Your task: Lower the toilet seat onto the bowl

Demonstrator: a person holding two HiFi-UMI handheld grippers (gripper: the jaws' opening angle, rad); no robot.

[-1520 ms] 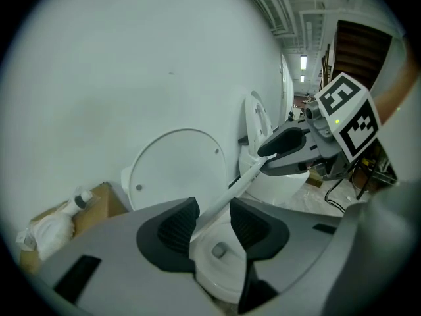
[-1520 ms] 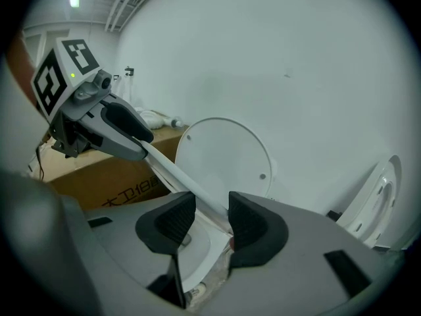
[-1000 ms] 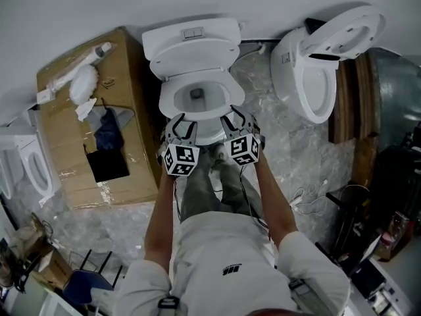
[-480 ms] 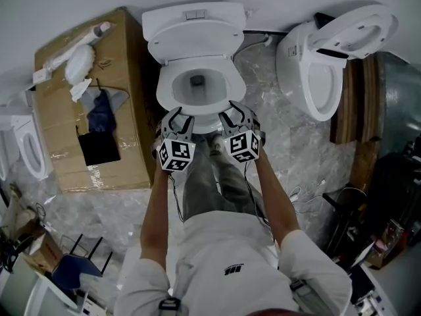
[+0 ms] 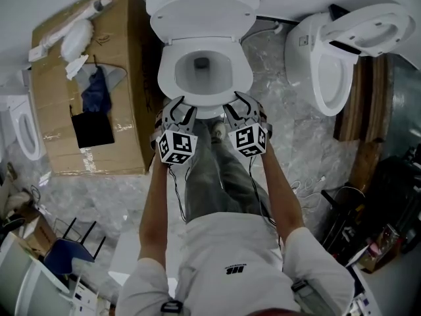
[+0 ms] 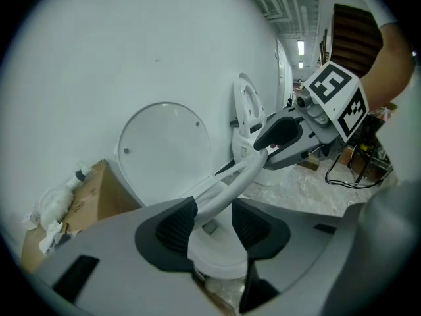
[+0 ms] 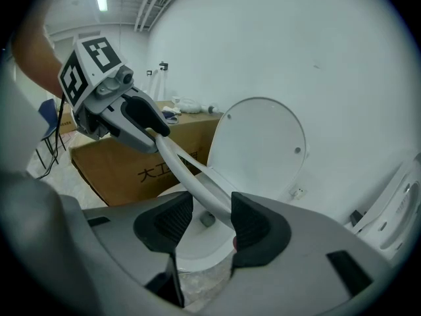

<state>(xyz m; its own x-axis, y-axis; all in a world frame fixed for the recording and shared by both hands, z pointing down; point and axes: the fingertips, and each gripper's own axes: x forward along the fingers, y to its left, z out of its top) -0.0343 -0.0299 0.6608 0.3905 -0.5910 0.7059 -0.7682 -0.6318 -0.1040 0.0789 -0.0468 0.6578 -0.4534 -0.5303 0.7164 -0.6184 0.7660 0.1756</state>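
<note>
A white toilet stands against the wall with its lid (image 5: 200, 15) up. The toilet seat (image 5: 168, 74) hangs tilted, low over the bowl (image 5: 217, 84). My left gripper (image 5: 179, 114) is at the seat's front left and my right gripper (image 5: 237, 109) at its front right. In the left gripper view the seat ring (image 6: 223, 189) fills the gap between the pads of the left gripper (image 6: 212, 219). In the right gripper view the ring (image 7: 191, 176) leans on one pad of the right gripper (image 7: 212, 219), whose jaws have just been opening; a gap shows at the other pad.
A cardboard box (image 5: 85, 78) with rags on it stands close on the toilet's left. A second toilet (image 5: 335, 58) with its seat raised stands on the right. Cables (image 5: 309, 189) lie on the plastic-covered floor. The person's legs stand just in front of the bowl.
Both grippers have come down and toward the person with the seat's front edge, so the seat sits lower over the bowl.
</note>
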